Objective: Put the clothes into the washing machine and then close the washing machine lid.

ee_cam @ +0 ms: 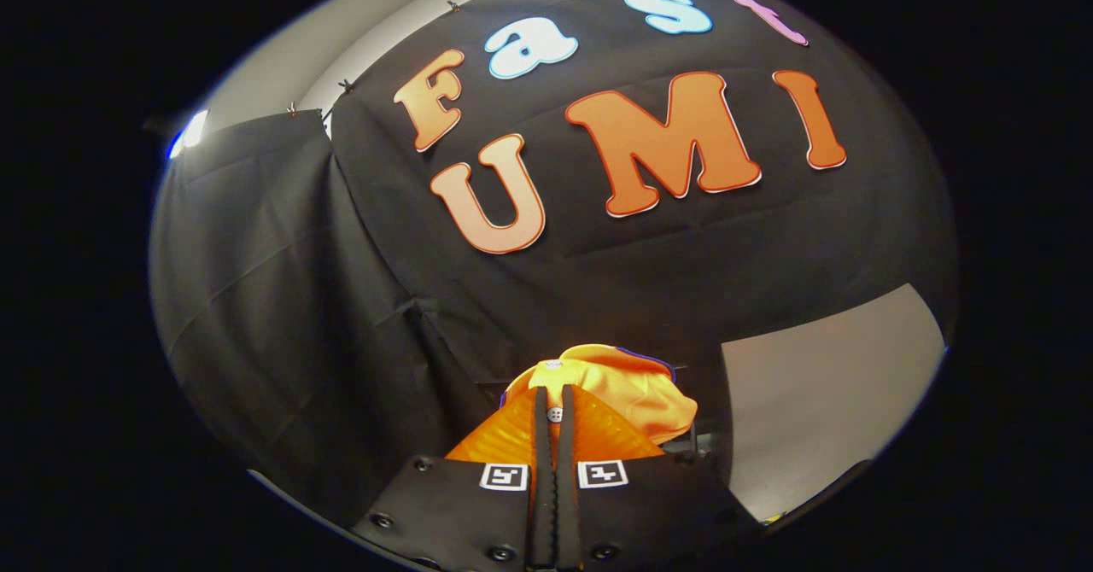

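Note:
My gripper [553, 394] is shut on an orange garment [628, 388] with a thin dark trim. The two fingers stand pressed close together with the cloth pinched between them. The garment bunches up just ahead of the fingertips and drapes to their right. A small white button [555, 415] on the cloth shows between the fingers. The gripper is lifted and faces the booth's black cloth wall [598, 282].
The black cloth wall stands close in front and wraps round to the left [256, 299]. A pale grey wall [820, 393] shows lower right of the cloth. A bright lamp [193, 131] glows high on the left beside the pale ceiling.

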